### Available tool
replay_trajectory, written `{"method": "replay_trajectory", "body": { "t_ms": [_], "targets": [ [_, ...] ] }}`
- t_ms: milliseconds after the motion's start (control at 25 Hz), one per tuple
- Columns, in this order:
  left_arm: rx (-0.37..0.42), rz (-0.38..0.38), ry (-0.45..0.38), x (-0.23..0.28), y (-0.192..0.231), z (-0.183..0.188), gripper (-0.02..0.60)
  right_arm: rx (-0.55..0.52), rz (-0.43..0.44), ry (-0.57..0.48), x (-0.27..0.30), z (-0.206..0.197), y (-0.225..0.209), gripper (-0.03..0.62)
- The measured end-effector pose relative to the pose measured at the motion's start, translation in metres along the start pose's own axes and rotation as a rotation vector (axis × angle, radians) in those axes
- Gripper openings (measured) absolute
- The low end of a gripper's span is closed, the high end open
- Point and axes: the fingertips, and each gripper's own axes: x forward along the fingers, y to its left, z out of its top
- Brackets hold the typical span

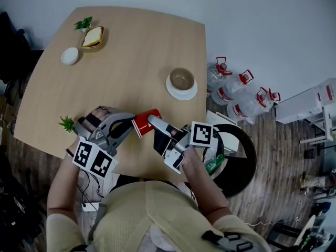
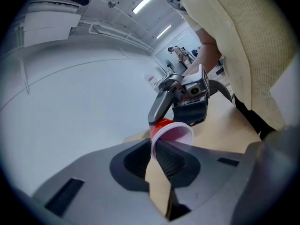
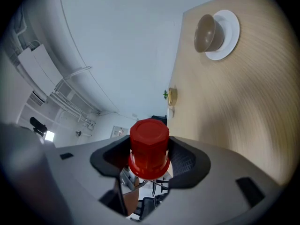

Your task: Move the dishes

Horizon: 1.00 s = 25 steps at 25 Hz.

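Note:
A red cup (image 1: 144, 123) hangs over the near edge of the wooden table (image 1: 131, 51), held from both sides. My left gripper (image 1: 131, 124) pinches the cup's wall at its white rim (image 2: 171, 134); in the left gripper view its pads are nearly together on that rim (image 2: 153, 149), and the right gripper (image 2: 183, 97) shows beyond. My right gripper (image 1: 151, 121) has its jaws wide around the cup's body, and the cup's base (image 3: 149, 146) faces that gripper's camera. Farther right on the table a brown bowl (image 1: 181, 79) sits on a white saucer (image 1: 173, 92).
At the table's far left are a dish with bread (image 1: 93, 37), a small white dish (image 1: 69, 55) and a little plant (image 1: 84, 23). Another small plant (image 1: 67, 123) stands beside the left hand. Water bottles (image 1: 231, 88) and a black round seat (image 1: 247, 151) stand on the floor at right.

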Motion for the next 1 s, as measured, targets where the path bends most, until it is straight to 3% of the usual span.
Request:
{"method": "replay_trajectory", "body": {
  "t_ms": [200,400,640,840,1000],
  "targets": [
    [-0.015,-0.048,0.027,0.002,-0.003,-0.003,0.034,-0.044,0.005,-0.021,-0.001,0.004,0.002,0.256],
    [-0.079,-0.048,0.059,0.002,0.001,-0.010,0.032,-0.119,-0.016,-0.045,-0.008,0.009,0.003,0.256],
    [-0.183,-0.091,0.203,0.011,0.005,-0.033,0.032,-0.214,-0.067,-0.086,-0.020,0.021,0.004,0.259],
    [-0.245,-0.240,0.369,0.021,-0.005,-0.056,0.032,-0.294,-0.102,-0.075,-0.020,0.018,0.004,0.259],
    [-0.273,-0.335,0.442,0.030,-0.009,-0.069,0.032,-0.366,-0.156,-0.053,-0.017,0.011,-0.003,0.259]
  ]
}}
